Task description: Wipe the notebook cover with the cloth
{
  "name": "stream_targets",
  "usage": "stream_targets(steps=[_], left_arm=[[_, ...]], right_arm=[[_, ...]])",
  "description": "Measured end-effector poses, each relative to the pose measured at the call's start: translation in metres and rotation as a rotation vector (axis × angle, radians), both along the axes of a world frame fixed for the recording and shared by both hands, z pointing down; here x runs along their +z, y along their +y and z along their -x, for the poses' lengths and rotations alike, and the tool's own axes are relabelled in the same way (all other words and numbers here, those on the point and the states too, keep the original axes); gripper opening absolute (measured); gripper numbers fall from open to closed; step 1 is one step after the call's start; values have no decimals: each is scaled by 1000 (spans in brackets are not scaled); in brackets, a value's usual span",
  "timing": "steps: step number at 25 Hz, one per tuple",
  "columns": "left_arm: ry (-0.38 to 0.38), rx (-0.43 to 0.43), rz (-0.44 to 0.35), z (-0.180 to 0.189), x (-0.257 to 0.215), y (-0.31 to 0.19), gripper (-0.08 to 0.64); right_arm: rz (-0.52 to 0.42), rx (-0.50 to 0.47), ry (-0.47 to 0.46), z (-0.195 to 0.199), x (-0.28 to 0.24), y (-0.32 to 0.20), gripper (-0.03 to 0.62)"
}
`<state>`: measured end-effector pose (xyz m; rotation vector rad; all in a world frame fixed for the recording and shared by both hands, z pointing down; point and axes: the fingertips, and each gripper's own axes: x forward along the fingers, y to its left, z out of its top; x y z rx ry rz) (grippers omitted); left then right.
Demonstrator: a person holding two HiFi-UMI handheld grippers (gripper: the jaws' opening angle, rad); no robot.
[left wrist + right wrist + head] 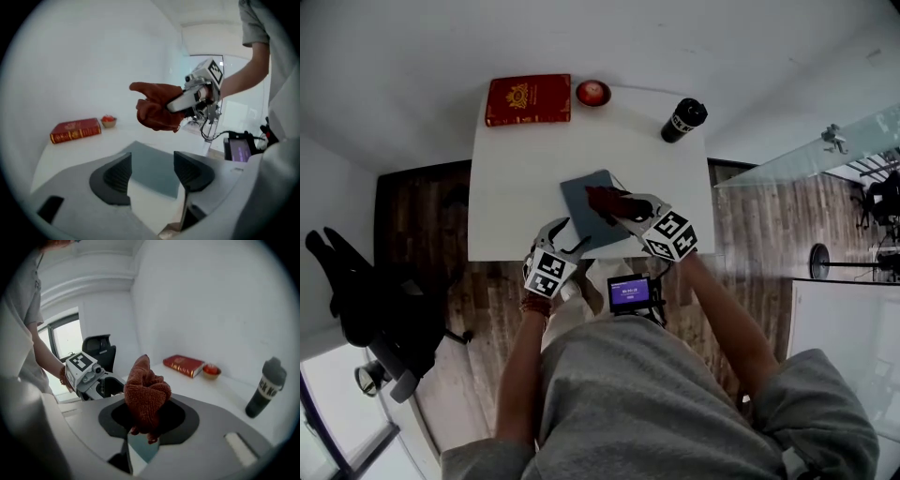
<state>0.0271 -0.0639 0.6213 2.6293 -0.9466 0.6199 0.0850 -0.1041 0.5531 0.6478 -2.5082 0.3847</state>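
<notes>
The flat slate-blue notebook [581,204] lies at the near edge of the white table [516,159], just ahead of the wide, empty left gripper [152,166], so the bunched rust-red terry cloth [146,390] clamped in the right gripper [147,420] may shove the unheld notebook off the table.

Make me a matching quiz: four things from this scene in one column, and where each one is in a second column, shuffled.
1. red hardcover book
2. black cylindrical bottle
3. grey-blue notebook
4. rust-brown terry cloth

A. clamped in the right gripper
B. far right part of the white table
C. flat at the near table edge
D. far left corner, beside a small red bowl

Pairs: 1-D, 2-B, 3-C, 4-A.
</notes>
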Motion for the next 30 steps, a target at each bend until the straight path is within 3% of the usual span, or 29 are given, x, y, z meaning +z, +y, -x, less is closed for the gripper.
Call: stream_targets(steps=[4,6,8,11,16,19,22,30], left_arm=[[136,-158,-207,30,-104,-30,222],[191,-231,-342,45,-159,-35,131],[259,-292,-452,55,-210,-34,84],[312,-340,-539,63,-257,-27,32],[283,-383,-585,66,-271,-12,2],[203,-337,-596,63,-263,-9,2],[272,-379,-546,63,-260,-8,2],[261,-357,-562,60,-258,-3,2]], right_arm=[[-161,71,-155,8,-89,0,117],[-224,122,-277,9,-131,6,120],[-275,184,-418,8,-170,11,118],[-353,253,-500,7,-205,20,117],[-414,262,-446,19,-215,35,109],[-417,287,-440,19,-213,36,109],[-410,294,-426,19,-208,38,109],[-406,292,-410,20,-205,45,109]])
